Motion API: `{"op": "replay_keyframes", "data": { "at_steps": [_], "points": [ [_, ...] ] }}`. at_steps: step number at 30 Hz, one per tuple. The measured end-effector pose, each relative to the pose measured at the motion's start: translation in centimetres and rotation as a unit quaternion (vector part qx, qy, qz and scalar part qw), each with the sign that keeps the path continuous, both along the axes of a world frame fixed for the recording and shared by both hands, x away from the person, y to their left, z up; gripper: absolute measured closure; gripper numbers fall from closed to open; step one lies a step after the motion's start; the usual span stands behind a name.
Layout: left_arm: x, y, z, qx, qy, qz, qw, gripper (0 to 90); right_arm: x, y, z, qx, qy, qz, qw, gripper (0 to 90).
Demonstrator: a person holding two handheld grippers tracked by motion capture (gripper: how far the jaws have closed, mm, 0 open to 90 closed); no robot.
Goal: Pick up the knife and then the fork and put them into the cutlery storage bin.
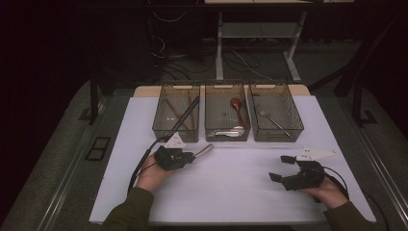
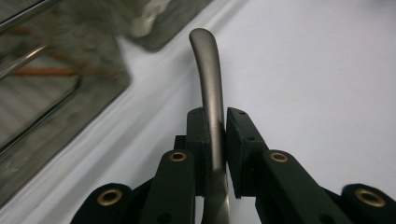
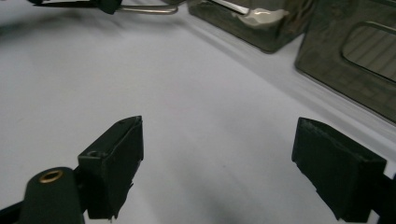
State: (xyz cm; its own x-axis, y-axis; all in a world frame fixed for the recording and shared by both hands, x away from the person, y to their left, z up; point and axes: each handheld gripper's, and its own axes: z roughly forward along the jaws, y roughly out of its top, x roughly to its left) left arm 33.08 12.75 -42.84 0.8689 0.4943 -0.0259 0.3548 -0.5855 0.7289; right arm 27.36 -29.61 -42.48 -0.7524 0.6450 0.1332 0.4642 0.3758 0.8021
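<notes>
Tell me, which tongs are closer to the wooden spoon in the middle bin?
Left. The left tongs sit just in front of the bins, gripping a metal handle, near the wooden spoon. The right tongs rest open, farther back toward the table's right side.

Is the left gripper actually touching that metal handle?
Touching. The left gripper view shows the left gripper with both black pads pressed against the sides of the metal handle, no gap showing.
</notes>
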Motion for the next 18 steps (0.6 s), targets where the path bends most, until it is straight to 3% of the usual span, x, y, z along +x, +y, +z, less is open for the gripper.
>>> {"op": "replay_keyframes", "data": {
  "at_steps": [4, 8, 14, 18],
  "points": [
    [-0.8, -1.2, 0.4, -0.001, -0.005, -0.036, 0.9993, 79.4, 0.1, 0.1, 0.7, -0.009, -0.004, 0.042, 0.9991, 16.4],
    [-1.6, -2.6, 0.6, -0.006, -0.006, -0.067, 0.9977, 79.4, 0.2, 0.6, 1.0, -0.023, -0.005, 0.066, 0.9975, 16.4],
    [-2.9, -4.8, 1.2, -0.011, -0.012, -0.120, 0.9927, 79.4, 0.7, 1.9, 1.1, -0.034, 0.011, 0.105, 0.9938, 16.9],
    [-3.8, -6.3, 1.6, -0.010, -0.016, -0.157, 0.9874, 79.4, 1.2, 2.7, 1.5, -0.037, 0.016, 0.126, 0.9912, 16.9]
  ]
}}
